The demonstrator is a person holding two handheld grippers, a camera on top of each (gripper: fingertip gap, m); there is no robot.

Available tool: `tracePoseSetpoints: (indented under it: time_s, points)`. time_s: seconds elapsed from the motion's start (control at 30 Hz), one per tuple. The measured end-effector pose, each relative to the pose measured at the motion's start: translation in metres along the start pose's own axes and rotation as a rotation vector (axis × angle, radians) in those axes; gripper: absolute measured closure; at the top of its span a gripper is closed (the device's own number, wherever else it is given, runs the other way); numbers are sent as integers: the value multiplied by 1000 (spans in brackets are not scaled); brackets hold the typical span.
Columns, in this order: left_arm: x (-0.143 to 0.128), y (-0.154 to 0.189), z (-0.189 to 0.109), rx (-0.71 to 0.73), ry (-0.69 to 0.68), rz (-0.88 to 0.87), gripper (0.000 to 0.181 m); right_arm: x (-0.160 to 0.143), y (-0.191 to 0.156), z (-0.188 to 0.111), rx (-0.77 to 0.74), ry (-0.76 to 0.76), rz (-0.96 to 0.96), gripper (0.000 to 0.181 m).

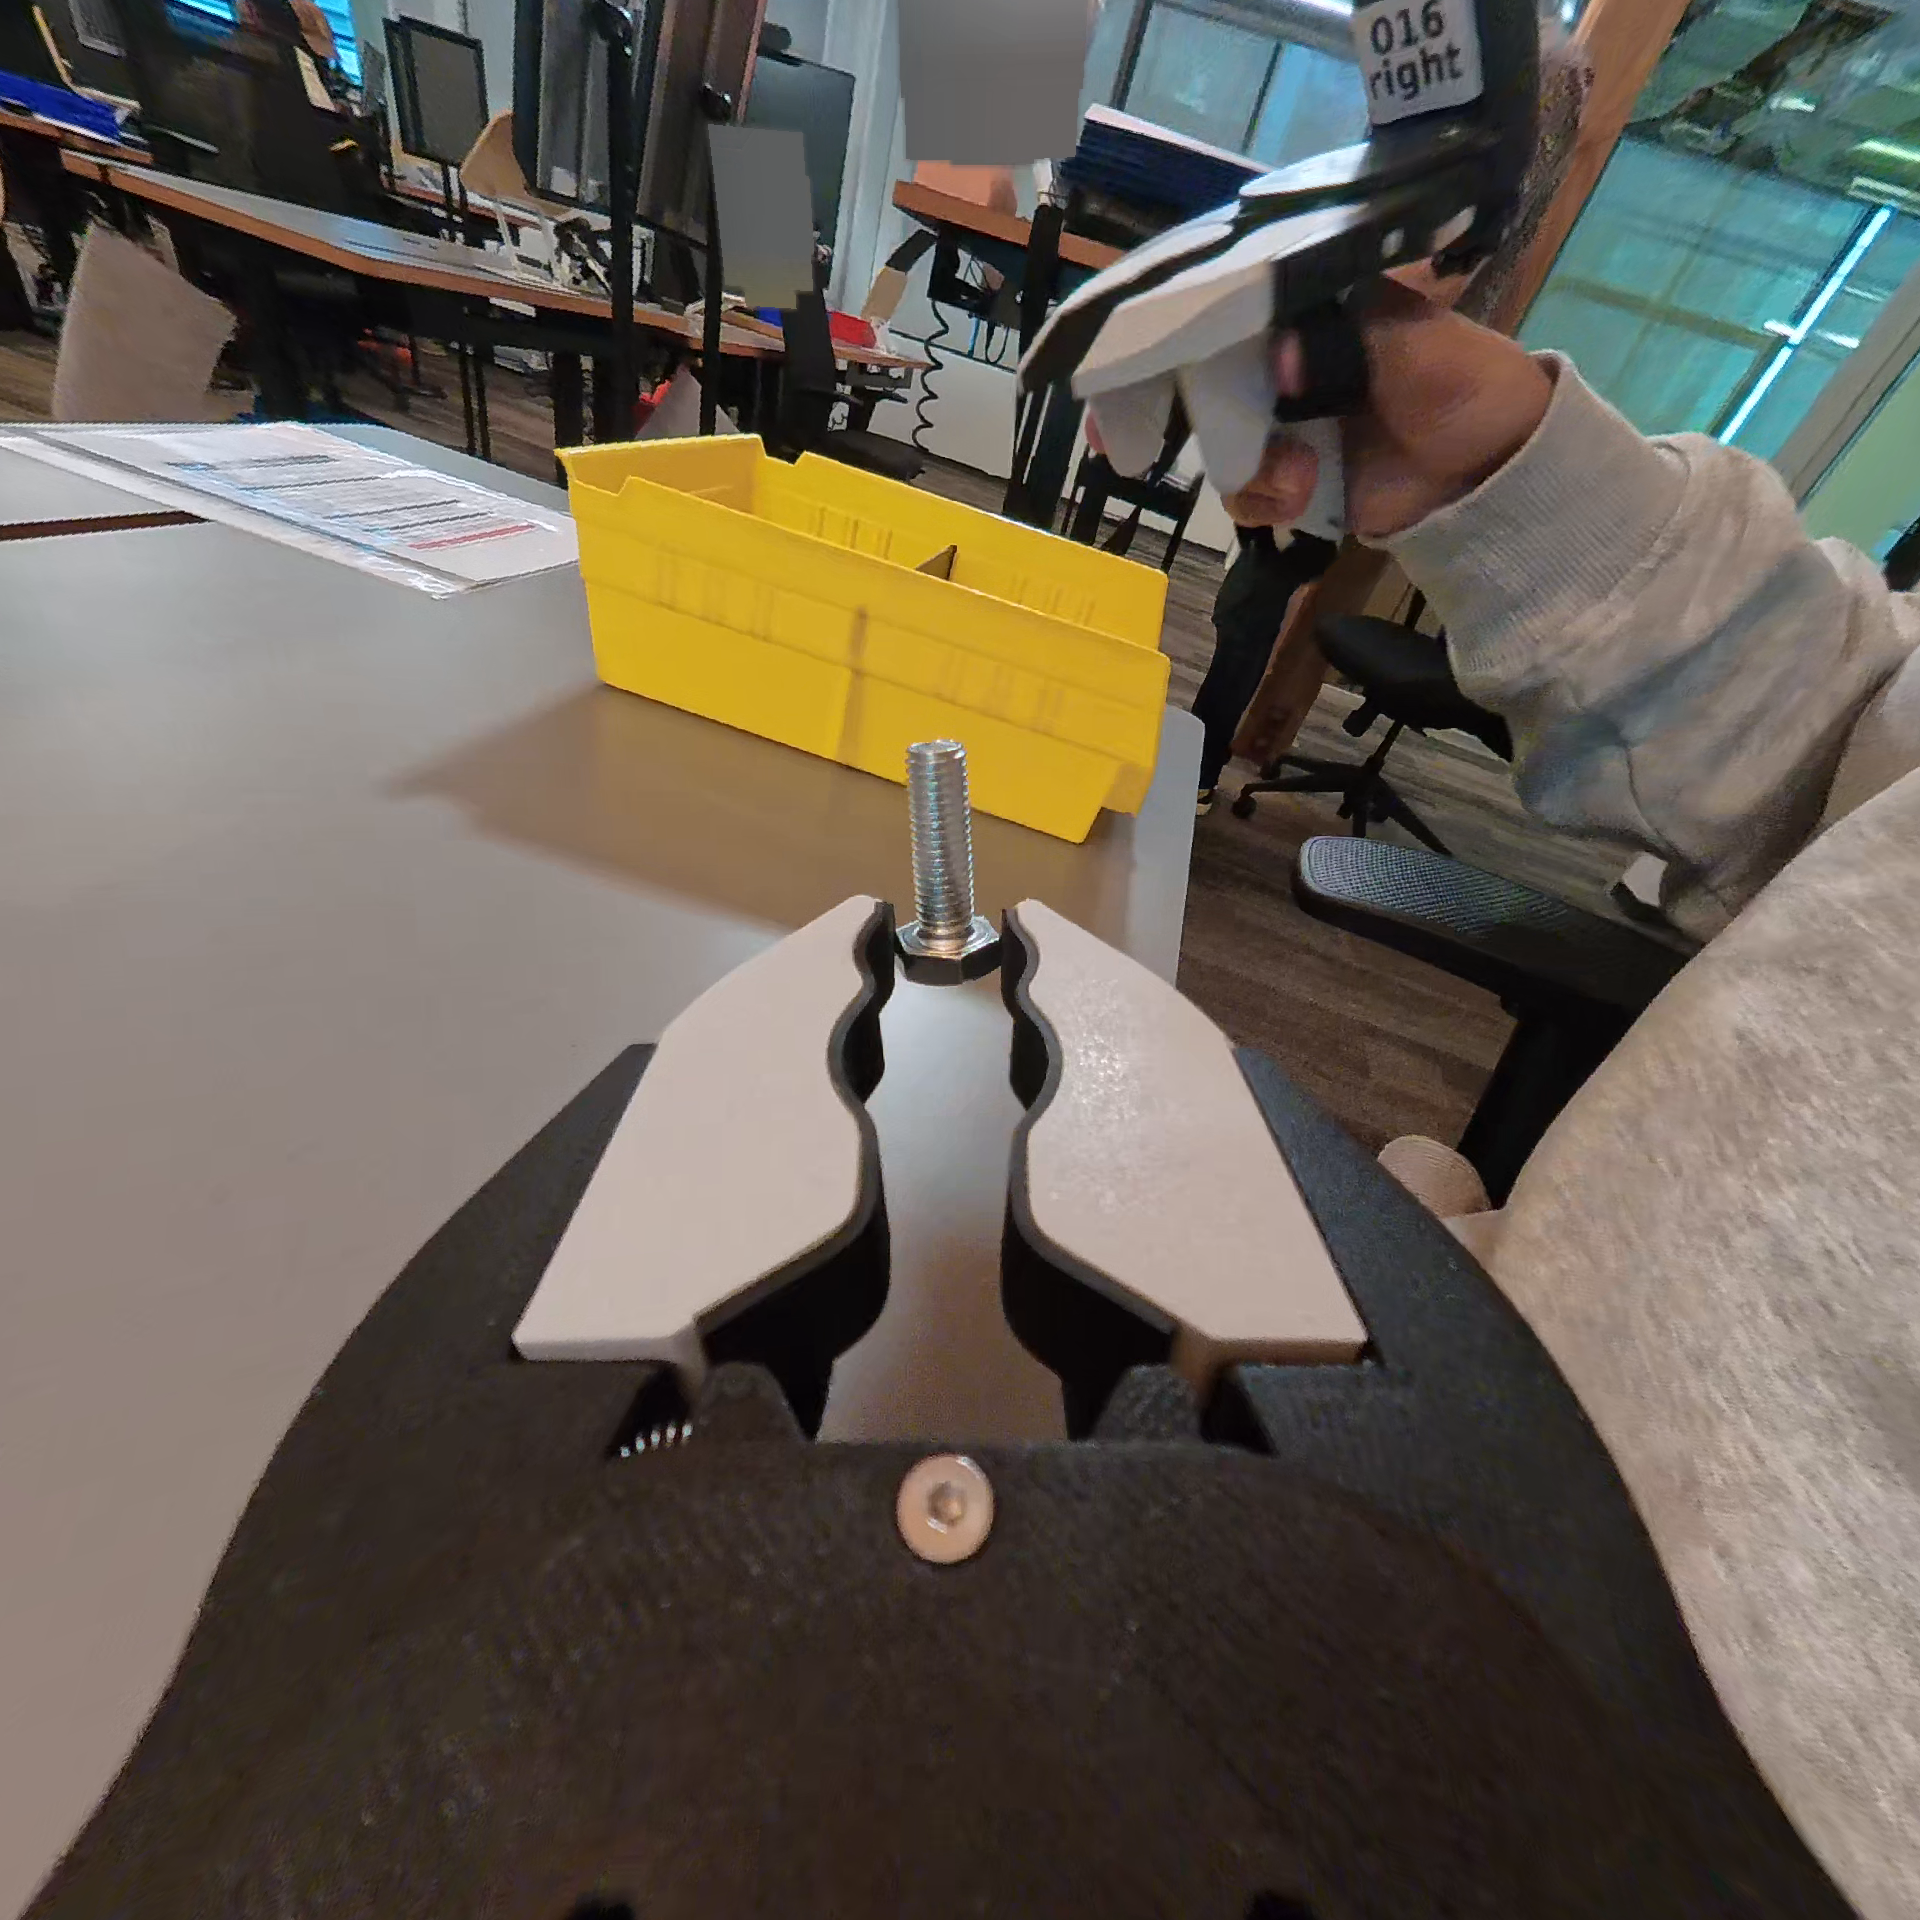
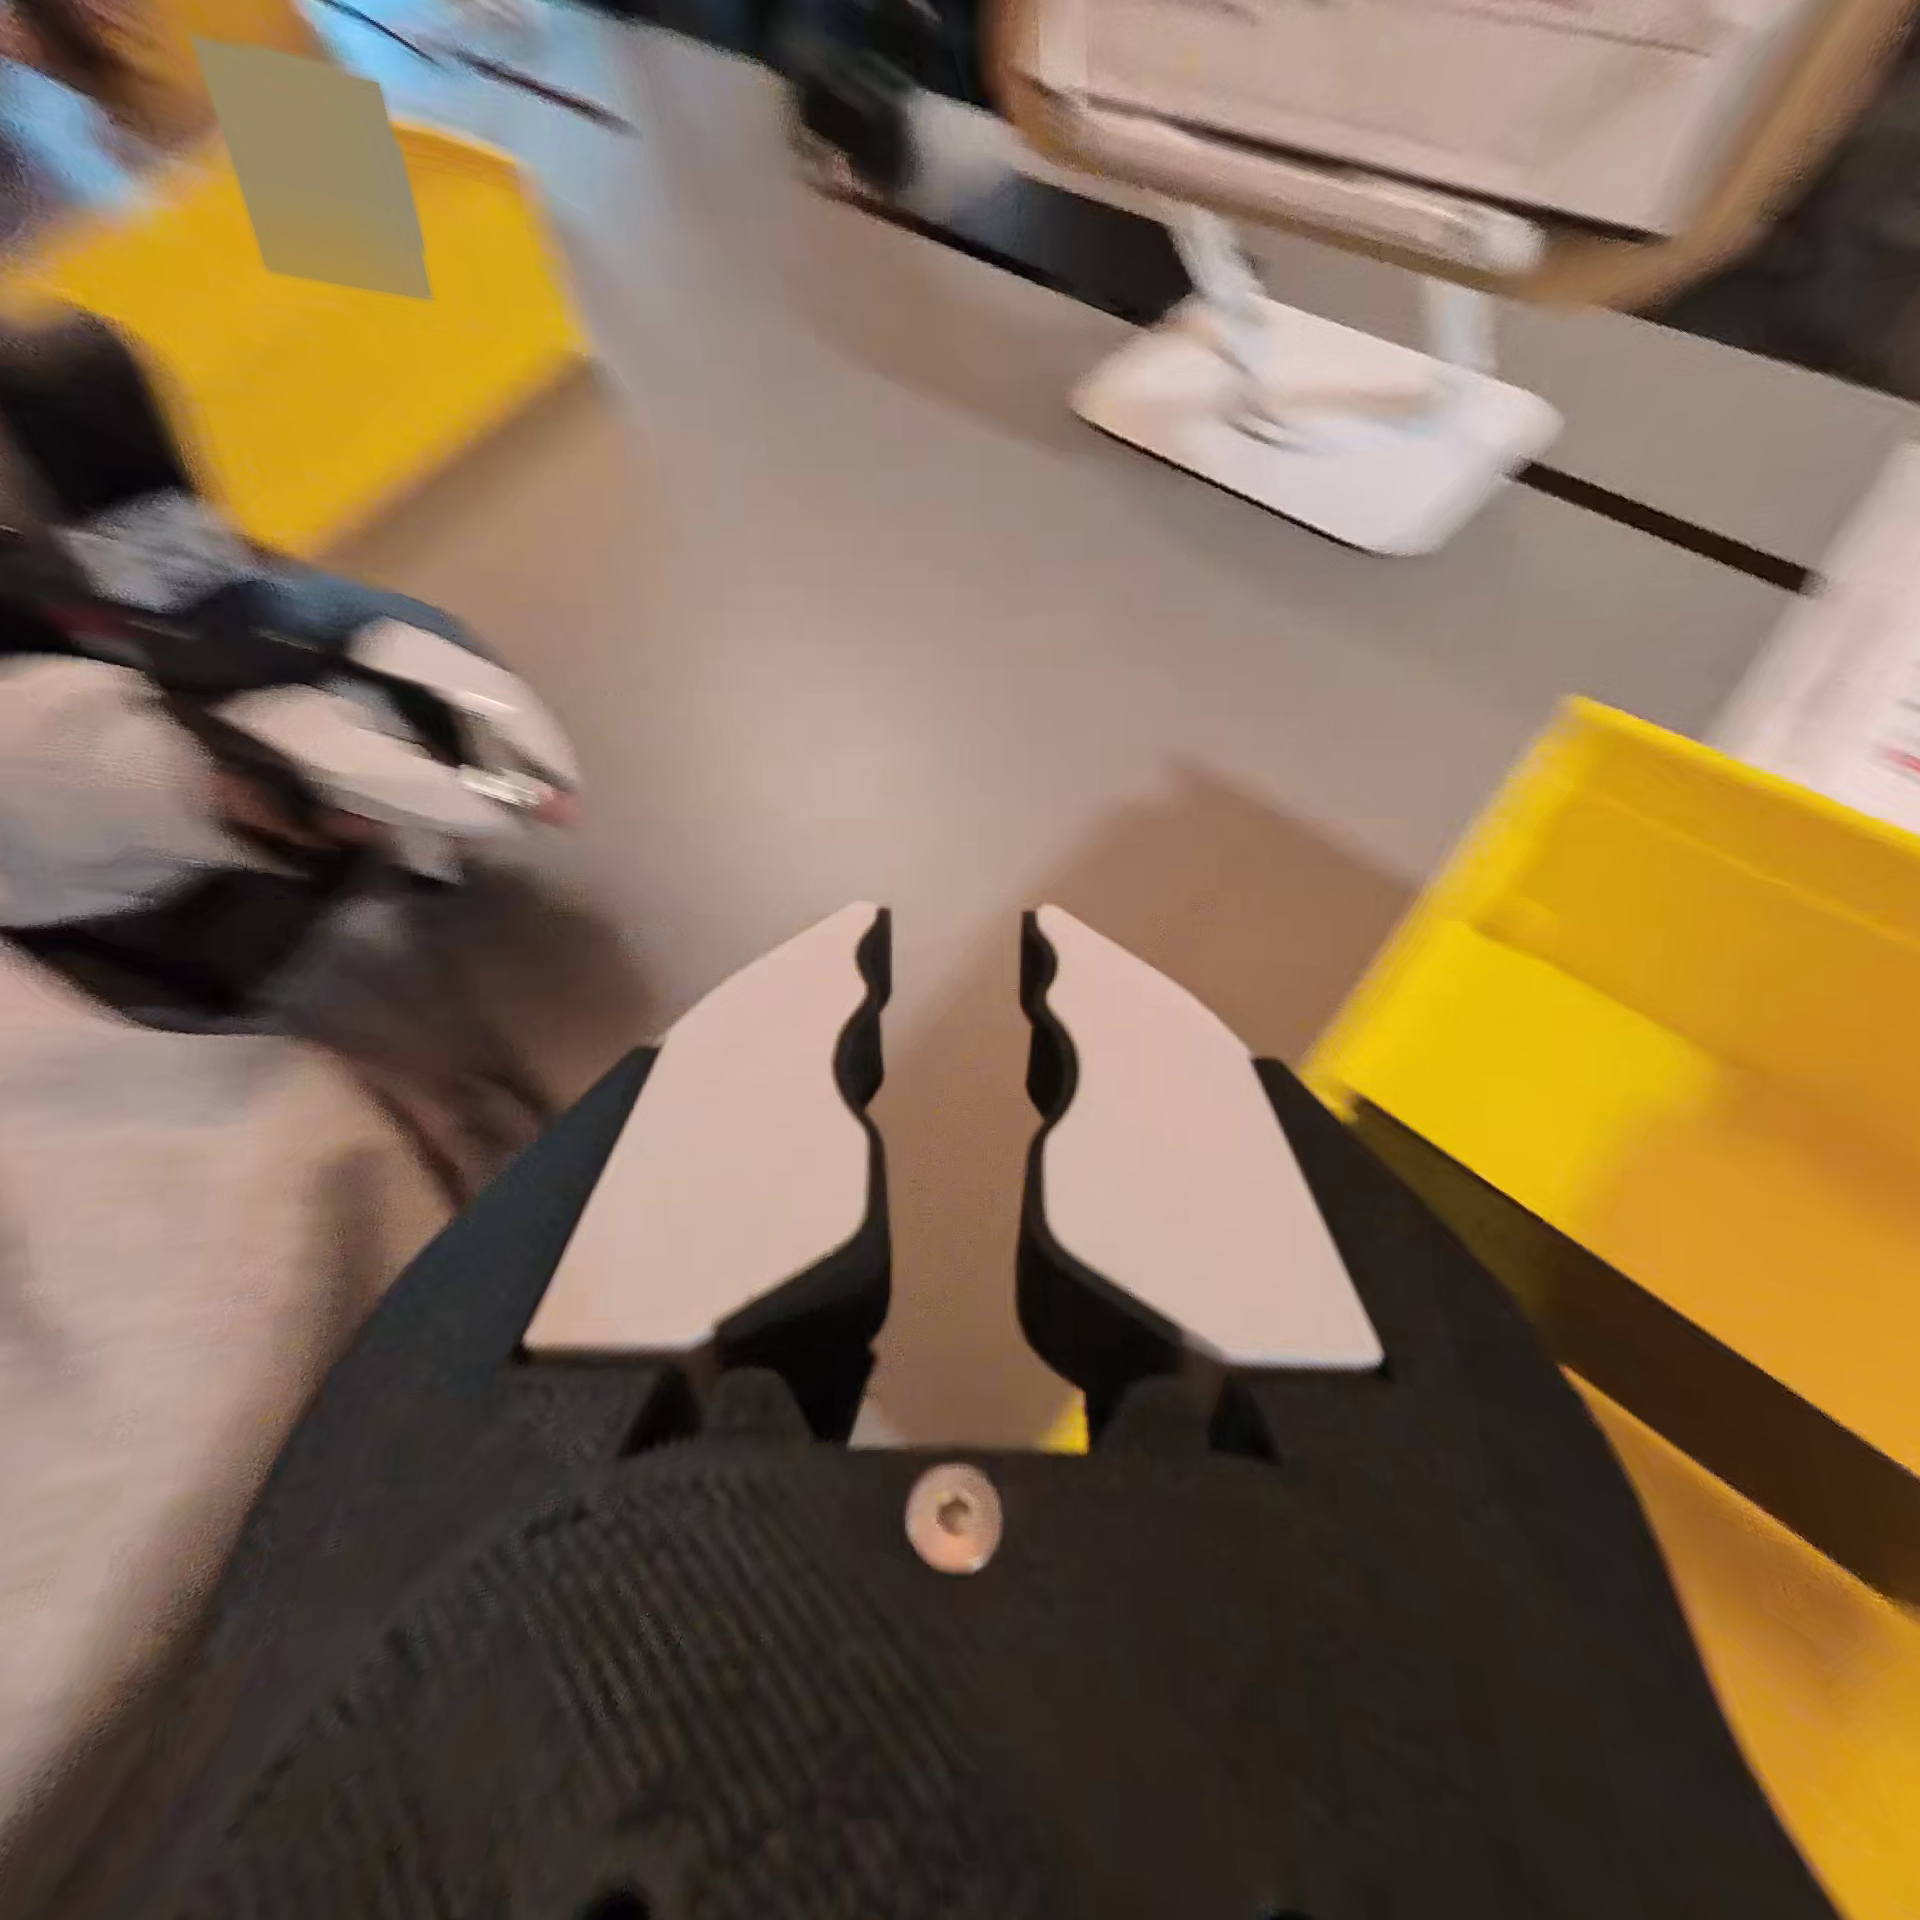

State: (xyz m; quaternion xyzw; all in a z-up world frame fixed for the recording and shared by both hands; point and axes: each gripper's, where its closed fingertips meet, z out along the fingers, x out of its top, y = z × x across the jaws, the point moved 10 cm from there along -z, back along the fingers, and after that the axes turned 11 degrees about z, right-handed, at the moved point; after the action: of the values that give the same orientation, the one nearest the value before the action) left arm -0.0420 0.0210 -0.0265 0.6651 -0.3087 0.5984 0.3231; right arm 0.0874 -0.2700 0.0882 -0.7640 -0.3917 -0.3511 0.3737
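While your left gripper (image 1: 948,920) pinches the bolt (image 1: 938,831) only by its hex head, it could tip out; your right gripper (image 2: 956,920) hangs spread, empty

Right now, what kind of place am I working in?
Most likely an open-plan office or lab workspace. Behind the grey table stand long desks with monitors and a black office chair. A yellow parts bin and a bolt in the left hand-held gripper suggest bench work.
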Motion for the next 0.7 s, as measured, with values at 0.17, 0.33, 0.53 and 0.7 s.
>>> tracePoseSetpoints:
  time_s: [0.17, 0.33, 0.53, 0.7]
  points:
    - [5, 4, -2, -2, 49, -25, 162, -7, -62, 50, 297, 60, -11, 163]
    - [9, 8, -6, -15, 114, -16, 162, -33, -94, 94, 332, 106, -123, 163]
    - [7, 5, -7, -6, 125, -52, 162, -49, -96, 102, 366, 398, -24, 173]
    - [5, 9, -3, -30, 101, -26, 162, -65, -92, 117, 435, 342, 97, 169]
